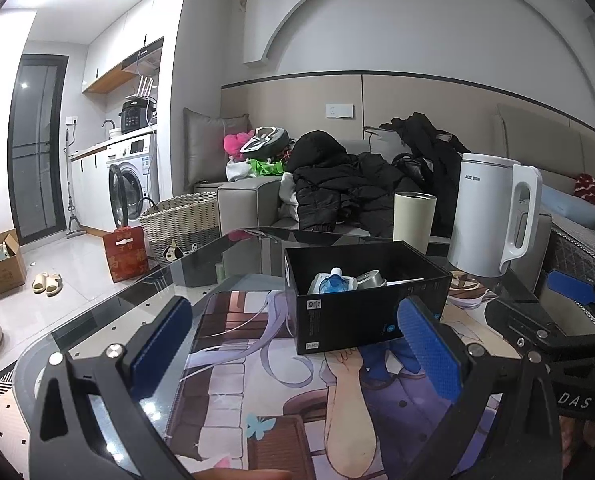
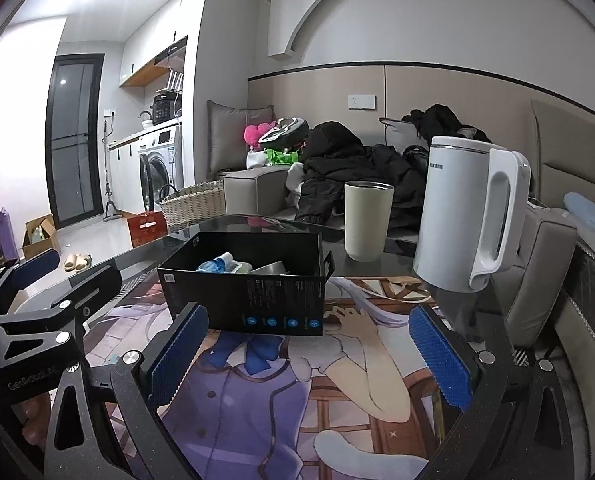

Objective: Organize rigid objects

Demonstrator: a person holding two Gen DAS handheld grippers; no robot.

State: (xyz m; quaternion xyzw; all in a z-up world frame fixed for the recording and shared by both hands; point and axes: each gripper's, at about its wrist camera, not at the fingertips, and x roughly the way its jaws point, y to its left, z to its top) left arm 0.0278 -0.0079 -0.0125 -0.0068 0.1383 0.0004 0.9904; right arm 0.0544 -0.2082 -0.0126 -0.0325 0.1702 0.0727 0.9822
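Box: black box (image 1: 367, 300) is sitting on the picture mat (image 1: 257, 380), holding a blue pouch (image 1: 333, 282) and a metal tin (image 1: 371, 280).
Cup: cream cup (image 2: 367, 220) is standing far right, beside the white kettle (image 2: 465, 212).
Left gripper (image 1: 293, 344): jaws are gaping wide, holding nothing.
Right gripper (image 2: 309, 356): jaws are gaping wide, holding nothing.

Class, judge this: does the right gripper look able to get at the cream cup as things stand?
Probably yes. The right gripper is open and empty, and the cup stands apart between the black box and the kettle, with bare mat before it.
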